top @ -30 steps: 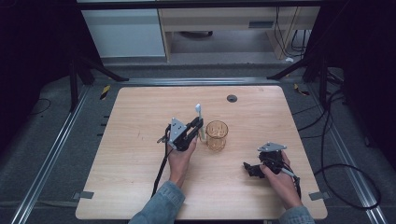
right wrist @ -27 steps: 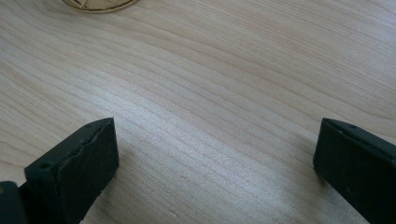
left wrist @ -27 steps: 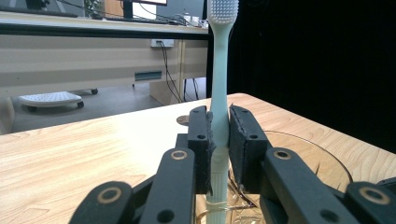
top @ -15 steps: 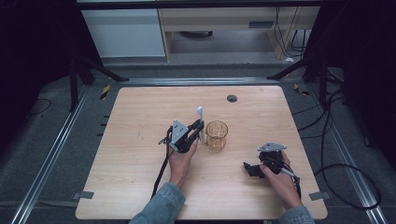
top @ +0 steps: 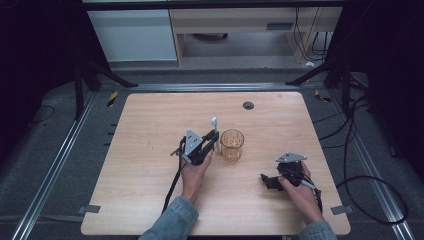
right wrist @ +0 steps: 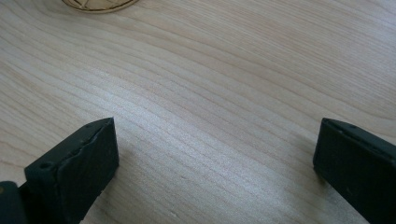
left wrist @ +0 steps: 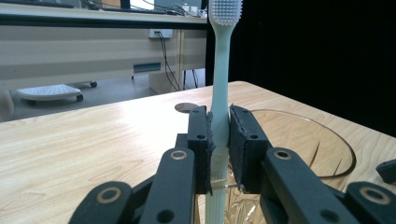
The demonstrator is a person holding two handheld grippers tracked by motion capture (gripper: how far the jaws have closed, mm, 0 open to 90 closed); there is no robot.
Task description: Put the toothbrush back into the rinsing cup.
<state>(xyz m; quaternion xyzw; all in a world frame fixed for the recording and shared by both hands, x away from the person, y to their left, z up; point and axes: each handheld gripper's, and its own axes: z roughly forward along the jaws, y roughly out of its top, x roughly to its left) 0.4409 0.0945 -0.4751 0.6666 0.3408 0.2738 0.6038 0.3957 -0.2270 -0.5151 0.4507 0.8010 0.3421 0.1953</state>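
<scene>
1. The left gripper [top: 214,138] is clamping a pale toothbrush [left wrist: 221,79] by its handle, bristles up, just beside the amber glass [top: 232,144].
2. The toothbrush is looking light and stiff, perhaps slippery; a mid-handle grip suits it.
3. The right gripper [right wrist: 215,163] is resting wide open and empty, well apart from the glass.
4. Since a second ago, the toothbrush is sitting slightly nearer the glass.

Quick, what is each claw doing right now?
Left claw: closed on the toothbrush, held upright beside the glass cup.
Right claw: open, holding nothing, over the table.
</scene>
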